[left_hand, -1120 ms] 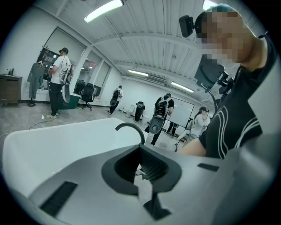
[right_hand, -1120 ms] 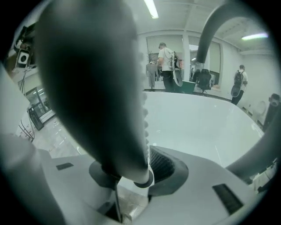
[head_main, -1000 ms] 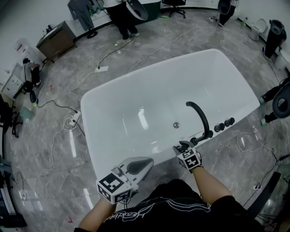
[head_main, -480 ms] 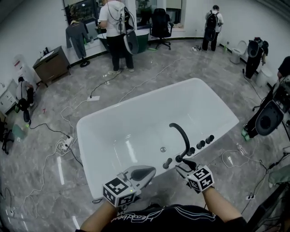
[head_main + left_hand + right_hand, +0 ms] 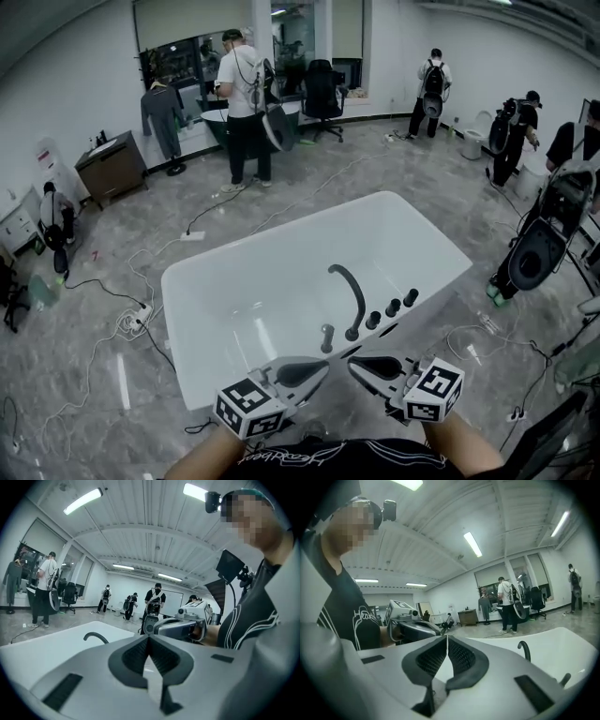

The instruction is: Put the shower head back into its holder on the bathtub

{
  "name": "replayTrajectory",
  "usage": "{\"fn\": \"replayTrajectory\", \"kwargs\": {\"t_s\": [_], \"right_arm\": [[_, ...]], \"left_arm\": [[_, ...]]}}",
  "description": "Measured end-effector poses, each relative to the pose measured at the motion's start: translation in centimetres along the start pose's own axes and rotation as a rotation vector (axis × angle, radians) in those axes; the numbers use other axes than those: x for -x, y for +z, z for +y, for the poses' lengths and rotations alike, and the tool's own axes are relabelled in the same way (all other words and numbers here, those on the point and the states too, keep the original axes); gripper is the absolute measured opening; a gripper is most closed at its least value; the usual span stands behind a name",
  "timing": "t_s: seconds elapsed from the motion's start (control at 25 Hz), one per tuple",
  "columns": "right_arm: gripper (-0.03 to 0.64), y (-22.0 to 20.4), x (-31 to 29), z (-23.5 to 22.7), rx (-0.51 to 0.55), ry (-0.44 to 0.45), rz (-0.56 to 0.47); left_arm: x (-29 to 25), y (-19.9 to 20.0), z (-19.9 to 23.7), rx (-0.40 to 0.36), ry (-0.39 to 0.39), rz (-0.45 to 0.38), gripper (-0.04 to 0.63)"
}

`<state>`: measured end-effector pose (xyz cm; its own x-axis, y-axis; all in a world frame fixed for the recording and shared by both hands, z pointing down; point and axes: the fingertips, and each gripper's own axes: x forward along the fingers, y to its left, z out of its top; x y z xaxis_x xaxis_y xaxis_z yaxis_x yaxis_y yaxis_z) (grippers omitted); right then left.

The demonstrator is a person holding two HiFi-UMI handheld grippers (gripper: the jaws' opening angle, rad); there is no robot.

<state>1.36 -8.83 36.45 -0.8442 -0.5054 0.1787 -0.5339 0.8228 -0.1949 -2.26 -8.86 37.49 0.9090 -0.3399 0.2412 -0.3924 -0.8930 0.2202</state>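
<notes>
— While both grippers are held on the near side of the bathtub [image 5: 412, 234], where is the shower head seen?

— A small dark upright piece, taken to be the shower head [image 5: 326, 337], is seen standing on the bathtub's near rim, just beside the foot of the curved black spout [image 5: 352, 298]. It is too small and dark for the way it is seated to be made out. Three black knobs [image 5: 393, 307] are lined up along the same rim, on the spout's other side.

— How are the grippers held?

— The left gripper [image 5: 322, 366] is shown closed in its own view, pads pressed together with nothing between them. The right gripper [image 5: 354, 364] has just been closing; its jaws are seen together, and nothing is caught between them. Both are apart from the shower head, tips turned toward each other beside the bathtub.

— What is hidden or cut off?

— The forearms [image 5: 464, 445] are cut off by the lower edge of the head view. In the left gripper view most of the bathtub is covered by the gripper's own body; only the spout's arch and a strip of white rim are shown. In the right gripper view a dark stub [image 5: 566, 679] by the bathtub's rim cannot be identified. Beyond the bathtub, people [image 5: 246, 103] are seen standing far off, and cables [image 5: 141, 319] are strewn on the floor beside it.
</notes>
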Motion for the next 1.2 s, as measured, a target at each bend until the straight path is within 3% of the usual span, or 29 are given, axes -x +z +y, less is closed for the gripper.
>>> {"fn": "replayTrajectory", "kwargs": {"t_s": [0.32, 0.56, 0.88, 1.2], "right_arm": [[0.012, -1.4, 4.1, 4.3, 0.000, 0.019, -0.029], [0.012, -1.0, 4.1, 4.1, -0.032, 0.005, -0.029], [0.012, -0.4, 4.4, 4.8, 0.003, -0.044, -0.059], [0.012, -0.7, 6.7, 5.8, 0.018, -0.046, -0.087]], "left_arm": [[0.4, -0.6, -5.9, -0.024, 0.004, -0.009, 0.005], [0.5, 0.5, -5.7, -0.004, 0.007, -0.025, 0.005], [1.5, 1.3, -7.1, -0.066, -0.009, -0.051, 0.005], [0.5, 0.8, -9.6, -0.073, -0.030, -0.054, 0.005]]}}
